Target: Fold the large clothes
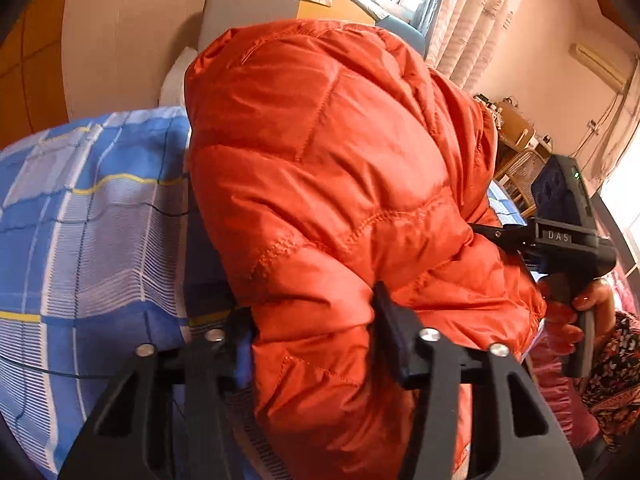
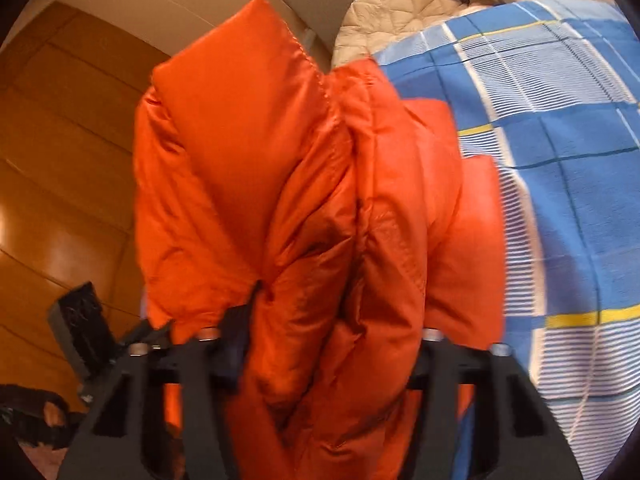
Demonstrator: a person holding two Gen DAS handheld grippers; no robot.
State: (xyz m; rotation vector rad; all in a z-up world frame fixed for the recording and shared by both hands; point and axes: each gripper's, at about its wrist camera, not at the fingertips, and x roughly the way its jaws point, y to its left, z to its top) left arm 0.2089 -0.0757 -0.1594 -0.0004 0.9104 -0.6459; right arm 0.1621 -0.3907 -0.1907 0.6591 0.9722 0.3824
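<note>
A puffy orange quilted jacket (image 1: pixel 320 160) fills the middle of the left wrist view, bunched and lifted above the bed. My left gripper (image 1: pixel 316 328) is shut on a thick fold of it, fabric bulging between both fingers. To the right, my right gripper (image 1: pixel 496 236) bites the same jacket, a hand (image 1: pixel 592 304) on its handle. In the right wrist view the orange jacket (image 2: pixel 300 200) hangs in folds, and my right gripper (image 2: pixel 336 332) is shut on it. Its right finger is buried in the fabric. The left gripper's black body (image 2: pixel 80 328) shows at lower left.
A bed with a blue checked sheet (image 1: pixel 80 220) (image 2: pixel 560 160) lies under the jacket. A beige quilt (image 2: pixel 400 8) is heaped near the grey headboard (image 1: pixel 240 4). Wooden wardrobe doors (image 2: pixel 60 160) stand to one side, curtains (image 1: pixel 480 12) and a rattan chair (image 1: pixel 520 164) on the other.
</note>
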